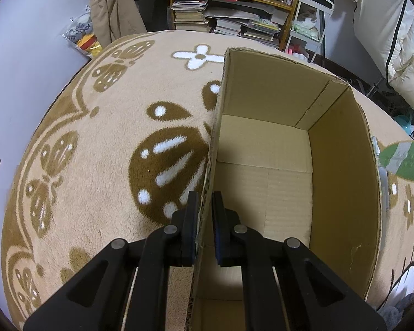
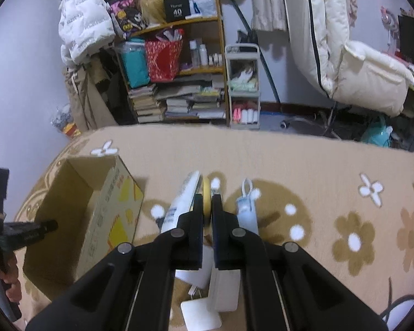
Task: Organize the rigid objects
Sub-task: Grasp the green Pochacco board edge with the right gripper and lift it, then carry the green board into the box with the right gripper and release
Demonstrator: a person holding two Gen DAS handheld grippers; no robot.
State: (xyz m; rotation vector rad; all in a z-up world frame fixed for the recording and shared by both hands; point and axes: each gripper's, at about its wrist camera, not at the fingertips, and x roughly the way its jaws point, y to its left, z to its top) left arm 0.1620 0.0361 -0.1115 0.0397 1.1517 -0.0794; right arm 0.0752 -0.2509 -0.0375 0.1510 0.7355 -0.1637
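The left claw (image 1: pixel 204 201) straddles the near wall of the cardboard box (image 1: pixel 262 149), one finger outside and one inside, with the wall between the pads; whether both pads press the cardboard I cannot tell for sure, but it reads as a steadying grip. The box stands open-topped on the patterned blanket (image 1: pixel 102 143), and no object shows inside it.

The right claw (image 2: pixel 207 201) has its fingers nearly together on a yellow disc-shaped thing (image 2: pixel 206 193), probably a roll of tape seen edge-on, pinched between the pads. Just to its left lies a white tube (image 2: pixel 183 193); just to its right, a pale blue tube with a loop (image 2: pixel 245 209). Under the claw, nearer the camera, lie white flat pieces (image 2: pixel 200 314) that I cannot identify. The box sits well off to this claw's left, its opening facing up.

By my reading, the step in hand is picking the first object out of the pile, none being packed yet. The next move calls for lifting the yellow piece free without dragging the tubes that crowd it, carrying it leftward over the box rim, and releasing it inside while the other claw keeps the box from sliding.
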